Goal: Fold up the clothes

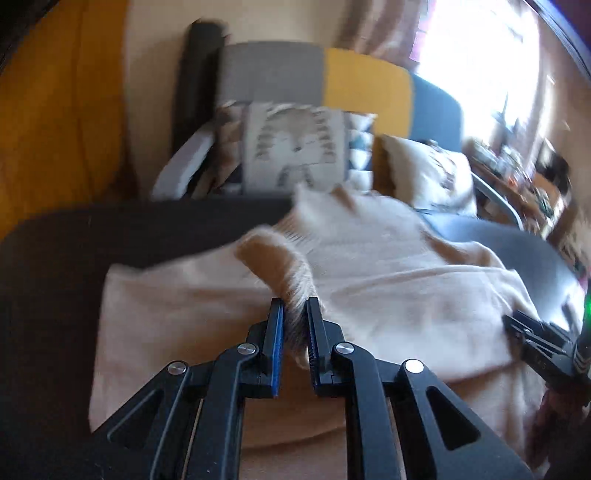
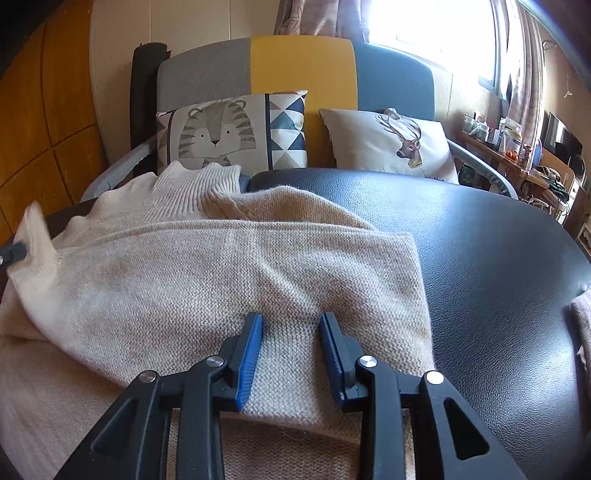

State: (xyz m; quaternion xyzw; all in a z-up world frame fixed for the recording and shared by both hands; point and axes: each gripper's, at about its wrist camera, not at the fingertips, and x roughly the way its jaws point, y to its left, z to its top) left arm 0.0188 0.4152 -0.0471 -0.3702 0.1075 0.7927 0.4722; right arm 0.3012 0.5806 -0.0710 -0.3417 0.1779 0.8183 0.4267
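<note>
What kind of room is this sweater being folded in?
Most likely a home living room. A sofa in grey, yellow and blue panels holds a tiger cushion and a deer cushion, and curtains hang beside a bright window. The cream sweater lies on a dark table.

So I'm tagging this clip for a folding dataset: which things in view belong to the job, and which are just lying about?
Part of the job:
- cream sweater
- left gripper, shut on a sweater cuff
- right gripper, jaws apart over the knit
- black table it lies on

Just lying about:
- tiger cushion
- deer cushion
- sofa
- cluttered shelf
</note>
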